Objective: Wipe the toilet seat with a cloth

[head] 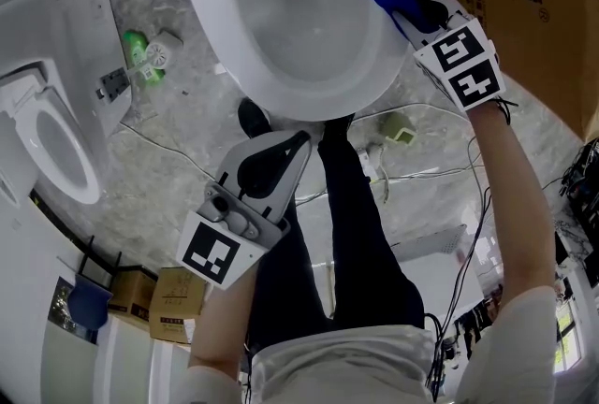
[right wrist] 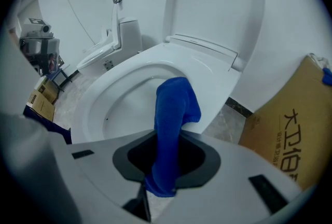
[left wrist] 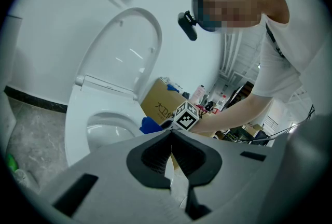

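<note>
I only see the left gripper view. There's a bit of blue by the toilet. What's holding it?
Observer: The right gripper is shut on it. It's a cloth.
Operator: Is it touching the toilet?
Observer: Yes, its free end lies on the rim, on the right side.
Operator: Is anything else nearby?
Observer: A second toilet stands on the floor to the left.
</note>
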